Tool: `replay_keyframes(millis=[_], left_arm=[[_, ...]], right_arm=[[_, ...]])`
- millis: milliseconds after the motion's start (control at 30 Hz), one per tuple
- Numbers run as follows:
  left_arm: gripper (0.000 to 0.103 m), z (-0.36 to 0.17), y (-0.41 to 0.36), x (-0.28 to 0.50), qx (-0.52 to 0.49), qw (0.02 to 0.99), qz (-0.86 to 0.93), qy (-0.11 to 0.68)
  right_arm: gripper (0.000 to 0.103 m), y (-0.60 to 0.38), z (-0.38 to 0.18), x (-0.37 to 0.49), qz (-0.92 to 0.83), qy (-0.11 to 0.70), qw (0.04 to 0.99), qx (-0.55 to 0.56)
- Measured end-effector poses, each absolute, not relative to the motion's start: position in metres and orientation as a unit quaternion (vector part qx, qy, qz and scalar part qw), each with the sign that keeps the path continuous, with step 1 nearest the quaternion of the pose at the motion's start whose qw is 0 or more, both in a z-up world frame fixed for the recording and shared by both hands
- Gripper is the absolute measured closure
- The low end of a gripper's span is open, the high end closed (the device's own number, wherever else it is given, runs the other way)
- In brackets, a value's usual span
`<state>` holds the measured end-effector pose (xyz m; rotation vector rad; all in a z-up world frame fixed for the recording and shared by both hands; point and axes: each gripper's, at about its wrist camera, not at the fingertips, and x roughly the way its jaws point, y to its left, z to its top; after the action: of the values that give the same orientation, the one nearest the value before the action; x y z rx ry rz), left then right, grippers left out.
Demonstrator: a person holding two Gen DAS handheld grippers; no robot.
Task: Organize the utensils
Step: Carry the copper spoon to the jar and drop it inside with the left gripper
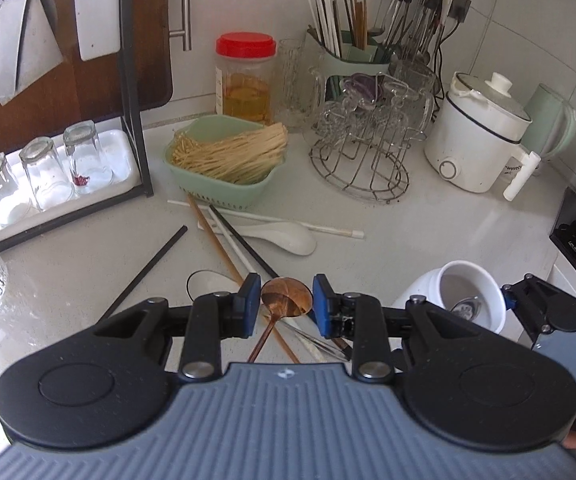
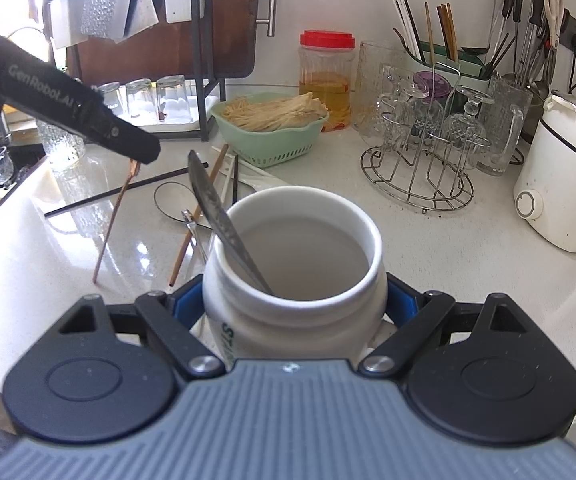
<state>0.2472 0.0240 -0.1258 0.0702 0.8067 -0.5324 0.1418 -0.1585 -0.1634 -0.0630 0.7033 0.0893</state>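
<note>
Left gripper (image 1: 284, 300) gripping copper spoon (image 1: 287, 297) by bowl between narrow jaws, handle hanging down toward white counter (image 1: 427, 232). Right gripper (image 2: 293, 300) clamping white jar (image 2: 293, 280) with wide jaws; metal spoon (image 2: 216, 216) standing inside. Loose chopsticks (image 1: 224, 236), ceramic spoon (image 1: 284, 236) lying on counter.

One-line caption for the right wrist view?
Right gripper clamps white jar holding a metal spoon; left gripper lifts a copper spoon.
</note>
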Motion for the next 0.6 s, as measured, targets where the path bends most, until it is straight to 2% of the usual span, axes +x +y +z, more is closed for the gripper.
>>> replay_keyframes(millis=[600], left_arm=[[0.071,-0.095,0.015,0.238,0.015,0.892,-0.246,0.378]], right_arm=[[0.012,-0.163,-0.164,0.143,0.065,0.338,0.938,-0.036]])
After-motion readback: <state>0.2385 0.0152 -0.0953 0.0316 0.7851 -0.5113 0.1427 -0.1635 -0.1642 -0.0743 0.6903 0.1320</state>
